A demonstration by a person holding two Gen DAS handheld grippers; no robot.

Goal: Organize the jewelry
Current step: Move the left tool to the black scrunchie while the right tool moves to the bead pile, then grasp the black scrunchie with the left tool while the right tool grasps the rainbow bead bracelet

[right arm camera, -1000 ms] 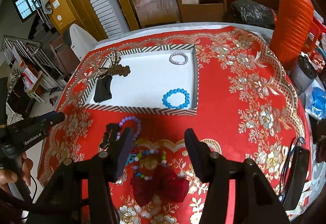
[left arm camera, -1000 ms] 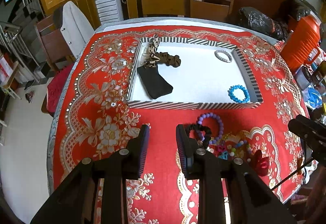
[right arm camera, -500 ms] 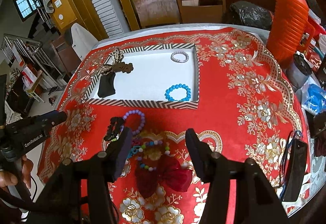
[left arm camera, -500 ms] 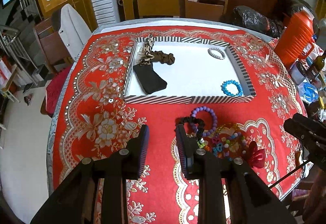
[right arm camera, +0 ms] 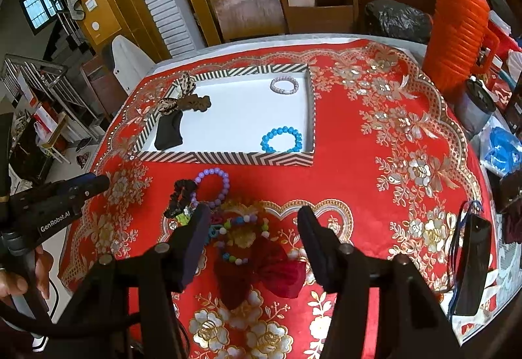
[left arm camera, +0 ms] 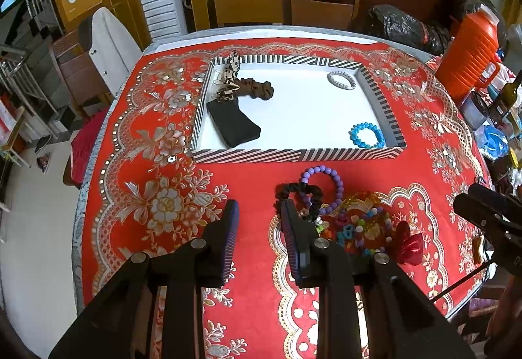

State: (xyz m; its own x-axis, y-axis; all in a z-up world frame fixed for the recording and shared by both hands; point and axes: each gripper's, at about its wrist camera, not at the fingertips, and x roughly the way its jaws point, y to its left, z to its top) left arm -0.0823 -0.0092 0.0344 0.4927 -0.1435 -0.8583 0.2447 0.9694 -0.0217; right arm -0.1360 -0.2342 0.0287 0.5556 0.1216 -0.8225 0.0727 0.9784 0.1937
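Note:
A striped tray with a white floor holds a blue bead bracelet, a pale bracelet, a brown scrunchie, a black pouch and a spotted hair tie. In front of it on the red cloth lie a purple bead bracelet, a black scrunchie, mixed coloured beads and a red bow. My left gripper is open and empty, left of this pile. My right gripper hangs open above the pile, holding nothing.
An orange ribbed jug stands at the table's right edge among clutter. A black flat object with a cord lies near the right front edge. Wooden chairs and a black bag are behind the table. A hand holds the left gripper.
Both views have drifted slightly; in the right wrist view the pile and bow sit a little higher in the picture. Nothing on the table has moved or been gripped.

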